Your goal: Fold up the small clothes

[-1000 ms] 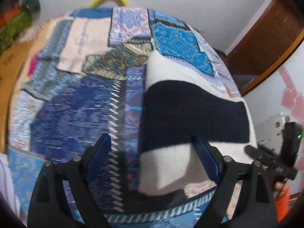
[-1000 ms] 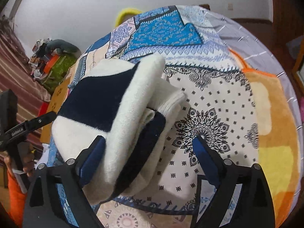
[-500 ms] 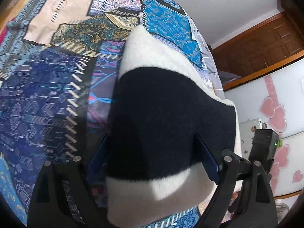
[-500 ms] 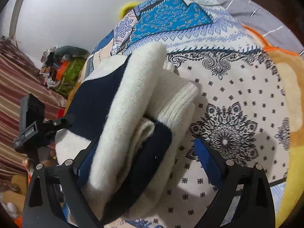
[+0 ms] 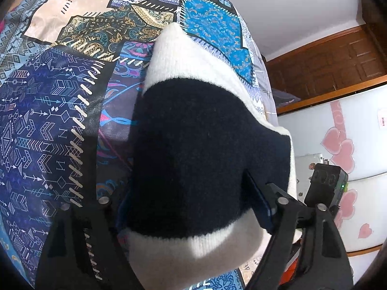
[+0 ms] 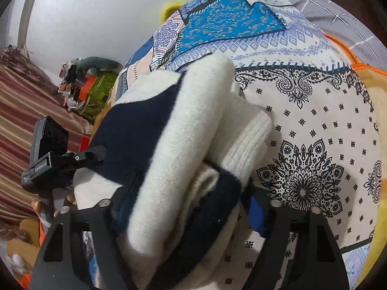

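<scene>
I have both tongs down on the folded sweater [image 5: 193, 149], a thick cream knit with a broad navy band, lying on the patchwork bedspread [image 5: 53, 111] of the bed. My left tongs [image 5: 191, 207] straddle the near end of the bundle; their jaws have just been closing, and the blue pads now press into the navy band on both sides, so I read them as gripping the sweater. From the right wrist view, my right tongs [image 6: 186, 207] have likewise just been closing around the open side of the fold, where the stacked cream and navy layers show edge-on. The right blue pad [image 6: 257, 215] sits against the lower layers; the left pad is mostly buried behind the cream roll, so its contact is probably firm, though I cannot see it cleanly. The sweater [image 6: 183, 145] rests partly on the white paisley panel [image 6: 314, 133] of the bedspread. The left-hand rig [image 6: 48, 149] shows at the far side of the bundle, with fingertips of a hand [image 6: 38, 205] beneath it.
</scene>
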`<state>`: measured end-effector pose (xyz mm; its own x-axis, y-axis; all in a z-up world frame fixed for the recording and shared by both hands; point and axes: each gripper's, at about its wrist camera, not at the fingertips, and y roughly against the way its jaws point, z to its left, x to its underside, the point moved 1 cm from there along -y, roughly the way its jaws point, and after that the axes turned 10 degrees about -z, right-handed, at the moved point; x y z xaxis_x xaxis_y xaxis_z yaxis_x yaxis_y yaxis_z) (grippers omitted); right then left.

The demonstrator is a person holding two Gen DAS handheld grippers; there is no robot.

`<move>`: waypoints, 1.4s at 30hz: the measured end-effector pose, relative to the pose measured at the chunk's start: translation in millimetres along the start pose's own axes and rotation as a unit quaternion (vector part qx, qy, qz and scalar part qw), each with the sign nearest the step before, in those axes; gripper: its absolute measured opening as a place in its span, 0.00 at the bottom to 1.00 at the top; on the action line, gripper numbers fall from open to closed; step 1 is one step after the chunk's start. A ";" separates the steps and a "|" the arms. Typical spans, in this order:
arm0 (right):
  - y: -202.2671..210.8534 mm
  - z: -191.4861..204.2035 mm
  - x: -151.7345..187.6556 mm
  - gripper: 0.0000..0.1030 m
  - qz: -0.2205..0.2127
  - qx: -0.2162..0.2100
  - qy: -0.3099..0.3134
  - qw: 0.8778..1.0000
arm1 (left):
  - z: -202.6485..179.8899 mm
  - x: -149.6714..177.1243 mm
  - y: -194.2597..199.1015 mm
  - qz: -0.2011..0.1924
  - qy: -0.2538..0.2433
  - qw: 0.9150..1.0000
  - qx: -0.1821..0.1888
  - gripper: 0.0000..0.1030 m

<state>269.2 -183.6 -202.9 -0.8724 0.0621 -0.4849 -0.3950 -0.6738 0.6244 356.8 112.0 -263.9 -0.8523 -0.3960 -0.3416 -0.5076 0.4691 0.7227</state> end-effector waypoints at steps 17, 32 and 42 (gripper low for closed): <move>25.6 60.3 -25.4 0.39 -0.052 -0.011 0.066 0.996 | -38.4 4.9 90.2 -0.091 -0.082 0.992 0.025 0.56; -10.2 142.3 -1.7 0.39 -0.013 -0.043 0.120 0.992 | 20.6 25.5 177.6 -0.142 -0.044 0.989 -0.003 0.56; -60.7 140.3 30.8 0.40 0.061 -0.010 0.140 0.988 | 90.9 63.7 155.0 -0.103 0.035 0.994 -0.010 0.57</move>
<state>225.9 -37.4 -169.8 -0.7980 -0.2260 -0.5587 -0.2828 -0.6783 0.6782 212.4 231.3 -228.2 -0.7193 -0.5369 -0.4409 -0.6672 0.3570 0.6537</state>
